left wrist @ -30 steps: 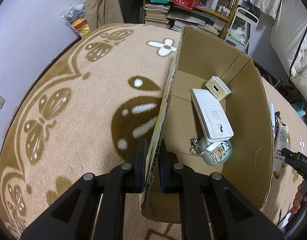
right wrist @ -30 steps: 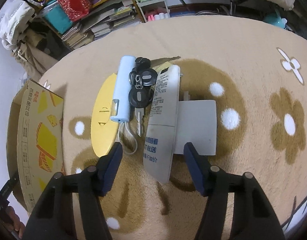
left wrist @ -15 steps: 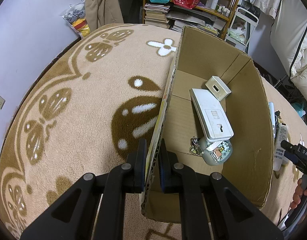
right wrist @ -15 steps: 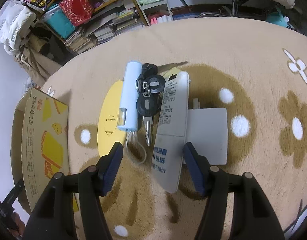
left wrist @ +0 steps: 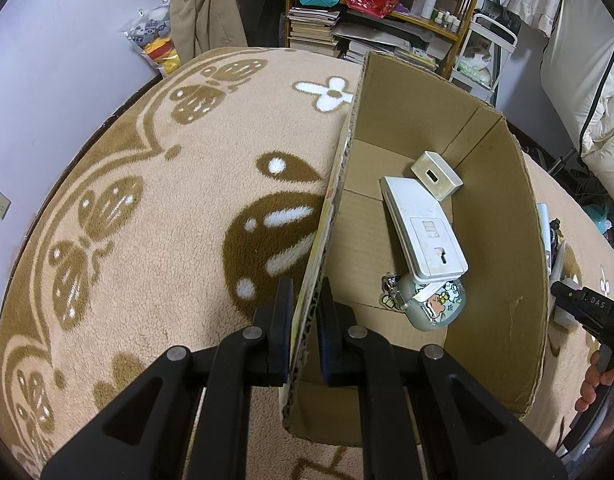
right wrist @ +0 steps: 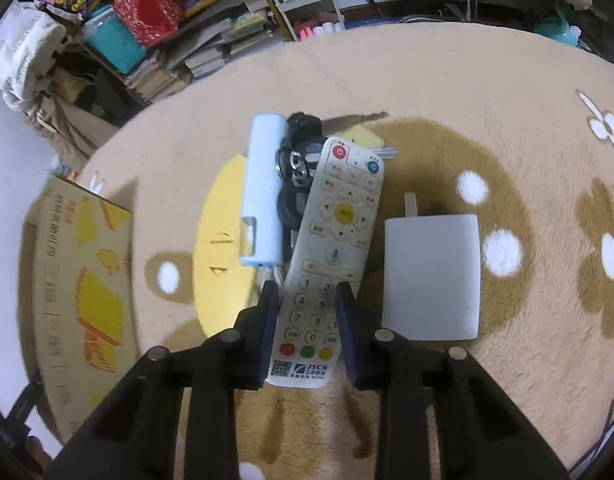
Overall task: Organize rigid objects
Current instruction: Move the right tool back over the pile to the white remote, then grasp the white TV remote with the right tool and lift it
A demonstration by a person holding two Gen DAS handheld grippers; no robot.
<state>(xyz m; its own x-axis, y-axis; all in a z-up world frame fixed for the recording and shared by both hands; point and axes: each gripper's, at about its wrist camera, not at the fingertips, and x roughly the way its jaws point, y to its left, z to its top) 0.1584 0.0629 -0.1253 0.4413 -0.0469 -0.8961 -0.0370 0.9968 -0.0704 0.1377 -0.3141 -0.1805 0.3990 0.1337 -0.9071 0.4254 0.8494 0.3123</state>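
The white remote control [right wrist: 331,256] is lying on the carpet [right wrist: 447,92] and is being clamped at its lower number-pad end by the right gripper [right wrist: 307,304], whose fingers have just been closing. It is judged light, stiff and smooth-sided, so slipping or tipping is being risked by this end grip. The cardboard box [left wrist: 507,264] wall is being pinched by the shut left gripper [left wrist: 305,300].

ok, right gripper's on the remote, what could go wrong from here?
1. The right gripper holds the remote near its number end; the long button end may tip or slip.
2. Lifting may drag the keys beside it.
3. The left gripper pinches only the box wall, which may flex.
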